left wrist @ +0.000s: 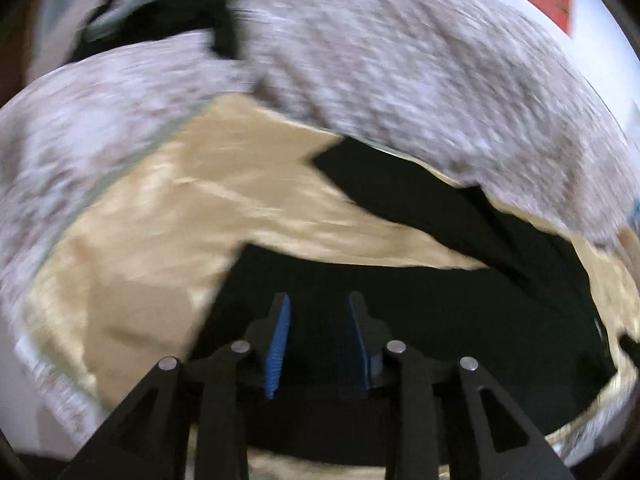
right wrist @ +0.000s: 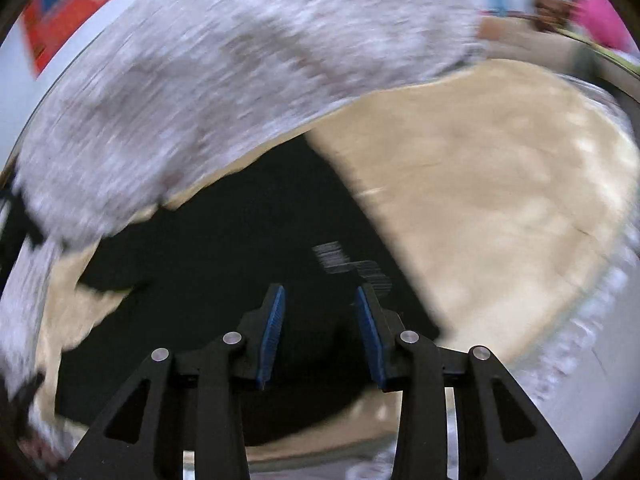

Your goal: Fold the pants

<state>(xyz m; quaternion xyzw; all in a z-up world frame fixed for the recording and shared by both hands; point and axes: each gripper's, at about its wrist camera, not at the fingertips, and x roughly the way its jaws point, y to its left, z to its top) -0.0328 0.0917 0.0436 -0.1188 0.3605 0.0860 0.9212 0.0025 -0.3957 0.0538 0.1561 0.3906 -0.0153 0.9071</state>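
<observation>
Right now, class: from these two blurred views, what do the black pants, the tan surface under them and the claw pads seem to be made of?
Black pants: soft matte cloth, probably; they lie limp with no shine.
Tan surface: seemingly a smooth fabric cover with a slight sheen; creases show, though blur leaves it open.
Claw pads: blue, ribbed, likely rubber or soft plastic, set on matte black plastic fingers.

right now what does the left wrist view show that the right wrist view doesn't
Only the left wrist view shows a black strap lying over the grey textured fabric.

Only the right wrist view shows a white printed mark on the black pants, and a pink object in the far background.

Both show the pants on a tan surface, and open blue-padded jaws with nothing between them: left gripper, right gripper.
</observation>
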